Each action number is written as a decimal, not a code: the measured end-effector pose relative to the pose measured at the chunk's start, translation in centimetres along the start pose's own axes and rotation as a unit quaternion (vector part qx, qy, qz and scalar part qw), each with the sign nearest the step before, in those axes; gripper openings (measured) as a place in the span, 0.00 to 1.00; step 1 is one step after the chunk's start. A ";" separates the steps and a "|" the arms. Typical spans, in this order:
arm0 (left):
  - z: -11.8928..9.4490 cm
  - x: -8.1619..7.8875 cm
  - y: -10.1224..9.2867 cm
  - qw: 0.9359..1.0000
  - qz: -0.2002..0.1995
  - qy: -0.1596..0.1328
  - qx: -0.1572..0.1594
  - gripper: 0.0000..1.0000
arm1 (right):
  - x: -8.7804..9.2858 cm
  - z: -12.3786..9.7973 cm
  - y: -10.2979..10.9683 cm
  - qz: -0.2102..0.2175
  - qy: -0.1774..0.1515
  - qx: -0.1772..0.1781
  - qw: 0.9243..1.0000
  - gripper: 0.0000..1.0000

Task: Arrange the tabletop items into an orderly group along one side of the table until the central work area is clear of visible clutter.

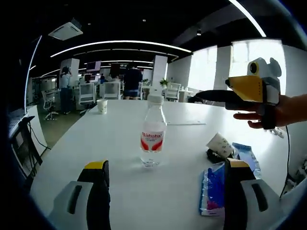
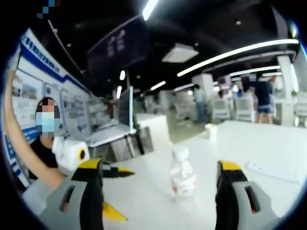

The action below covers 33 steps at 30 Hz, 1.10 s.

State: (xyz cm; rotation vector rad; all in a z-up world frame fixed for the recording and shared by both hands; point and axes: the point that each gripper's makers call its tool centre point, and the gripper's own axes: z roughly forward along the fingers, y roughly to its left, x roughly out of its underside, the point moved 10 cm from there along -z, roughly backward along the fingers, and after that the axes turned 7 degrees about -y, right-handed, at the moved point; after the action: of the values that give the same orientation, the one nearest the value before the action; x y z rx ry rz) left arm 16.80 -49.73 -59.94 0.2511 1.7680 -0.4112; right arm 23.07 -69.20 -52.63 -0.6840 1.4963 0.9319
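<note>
- Barely begun — the water bottle (image 1: 153, 132) stands mid-table, at 12 o'clock from the left gripper (image 1: 165, 191), whose jaws are spread, holding nothing.
- At 3 o'clock lie a tipped paper cup (image 1: 220, 143) and tissue pack (image 1: 213, 189), unsorted.
- Right gripper (image 2: 160, 191) — jaws apart, bottle ahead.

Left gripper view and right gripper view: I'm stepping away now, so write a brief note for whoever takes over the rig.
Left gripper: open, empty, low over the table, facing the water bottle.
Right gripper: open, empty, raised, the same bottle ahead between its jaws.
Things: bottle upright mid-table; tipped paper cup, a dark item under it and blue packets bunched near the edge; another paper cup upright at the far end.
Done: nothing grouped yet.
Left: move the bottle and far cup to one side.
</note>
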 end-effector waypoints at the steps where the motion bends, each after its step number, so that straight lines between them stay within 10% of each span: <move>1: -0.2 0.0 -0.1 1.000 0.000 0.000 0.000 1.00 | -0.1 -0.5 0.1 0.001 -0.001 0.001 1.000 0.96; 33: -3.3 -0.5 -2.4 0.999 -0.016 0.021 0.035 1.00 | 1.4 -10.3 1.2 0.002 0.016 0.022 1.000 0.91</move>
State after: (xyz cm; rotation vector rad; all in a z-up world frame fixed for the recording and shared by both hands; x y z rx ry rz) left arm 13.06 -50.55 -58.53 0.2841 1.8031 -0.4943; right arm 16.58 -77.27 -53.82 -0.6668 1.5437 0.8918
